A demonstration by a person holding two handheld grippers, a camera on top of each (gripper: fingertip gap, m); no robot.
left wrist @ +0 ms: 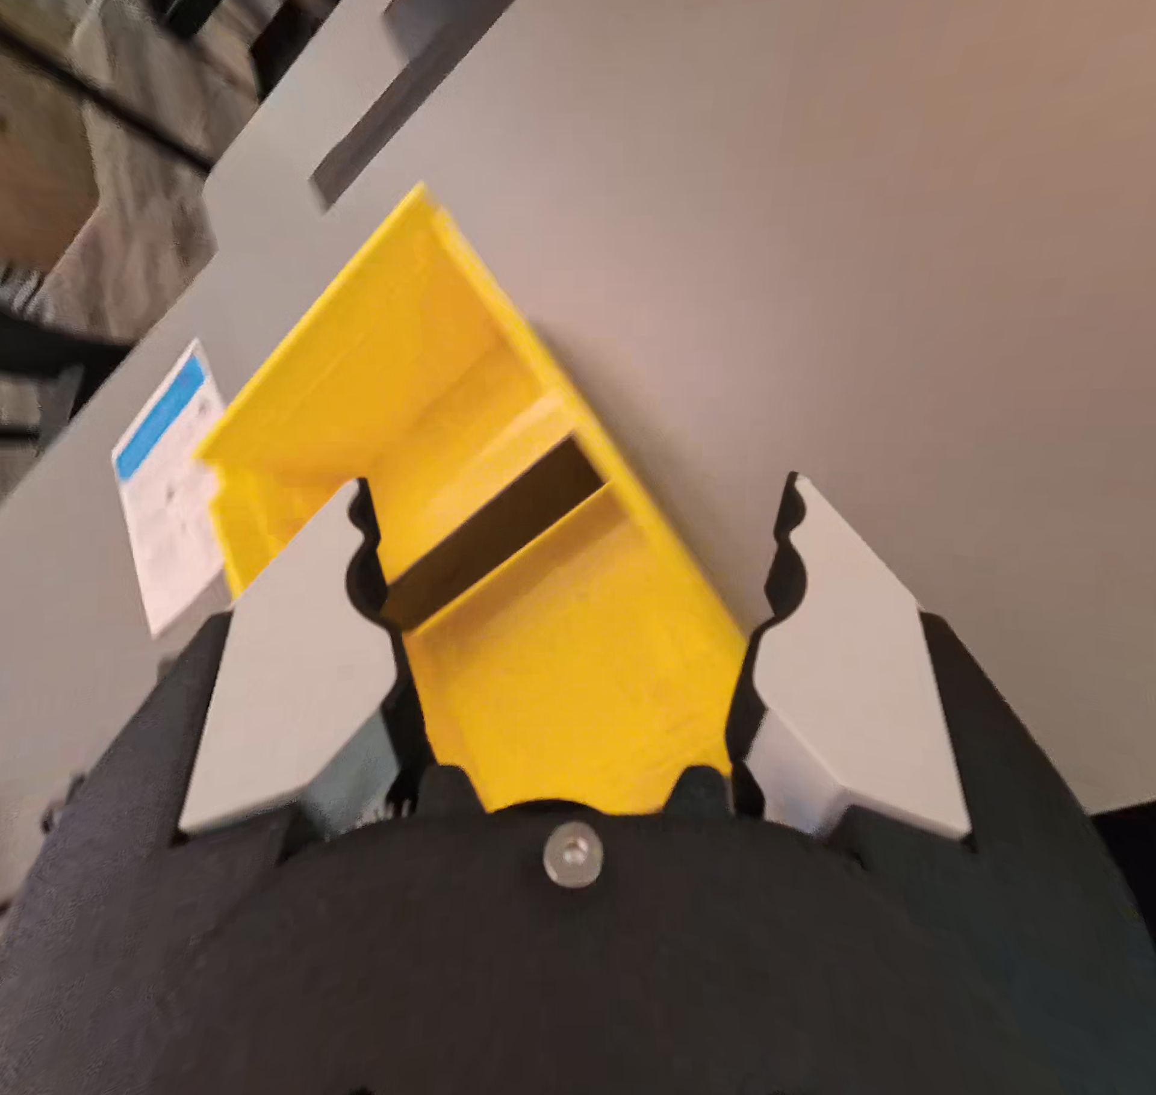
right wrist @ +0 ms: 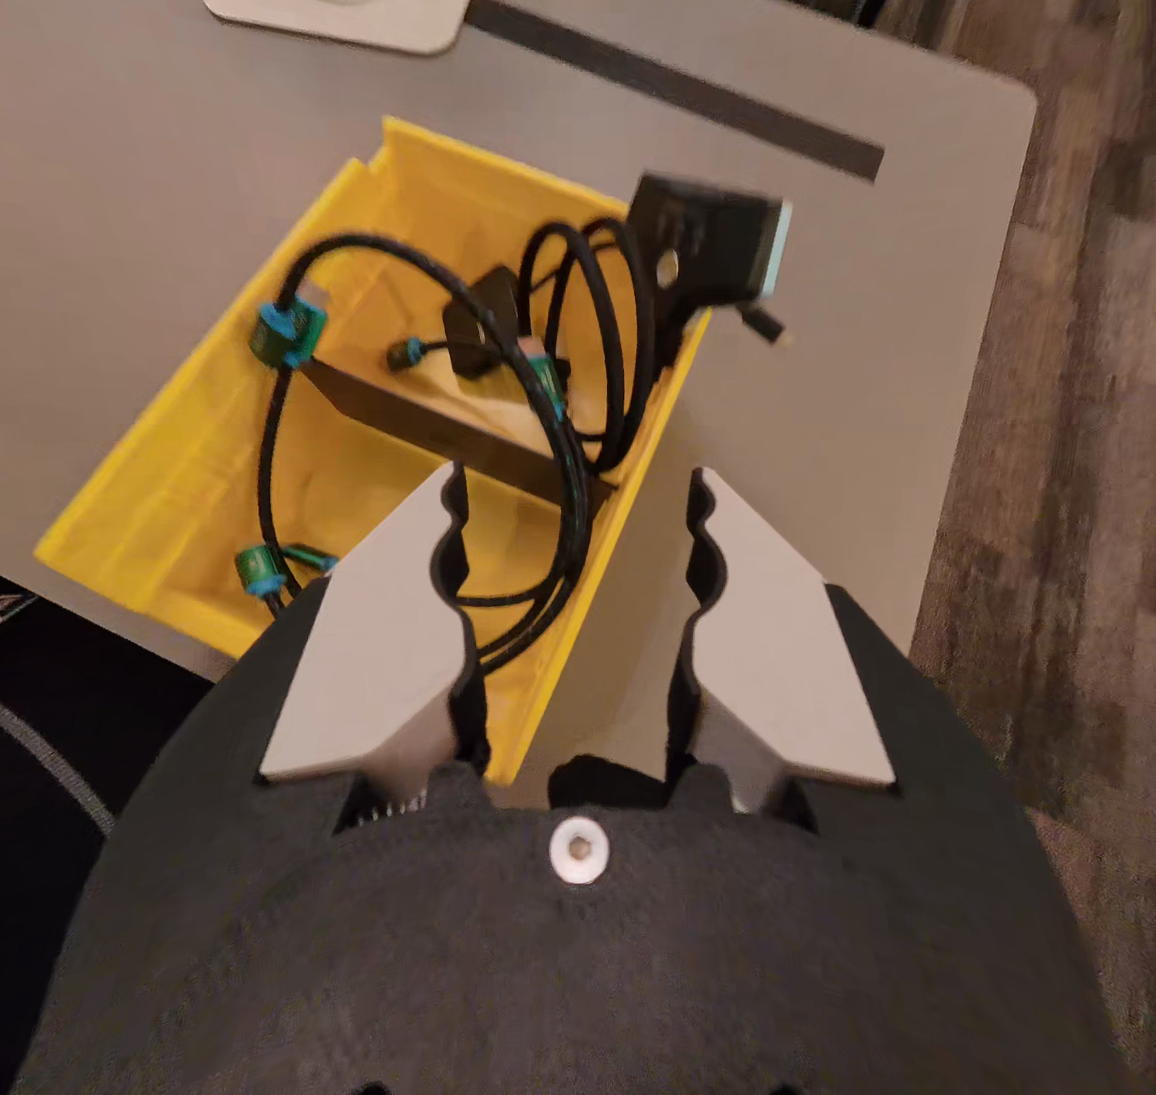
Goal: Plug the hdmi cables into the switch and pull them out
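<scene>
a: the hdmi cables (right wrist: 582, 377) lie tangled in the yellow bin (right wrist: 156, 502), just ahead of our right hand-held gripper (right wrist: 575, 533), which gapes empty.

b: we'd guess one loop could drag the rest, or the black switch (right wrist: 707, 239) perched on the far rim.

a: our left hand-held gripper (left wrist: 572, 549) is spread wide too, holding nothing.

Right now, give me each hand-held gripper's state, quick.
Left hand-held gripper: open, holding nothing, over the yellow bin.
Right hand-held gripper: open, holding nothing, above the black cables.
</scene>
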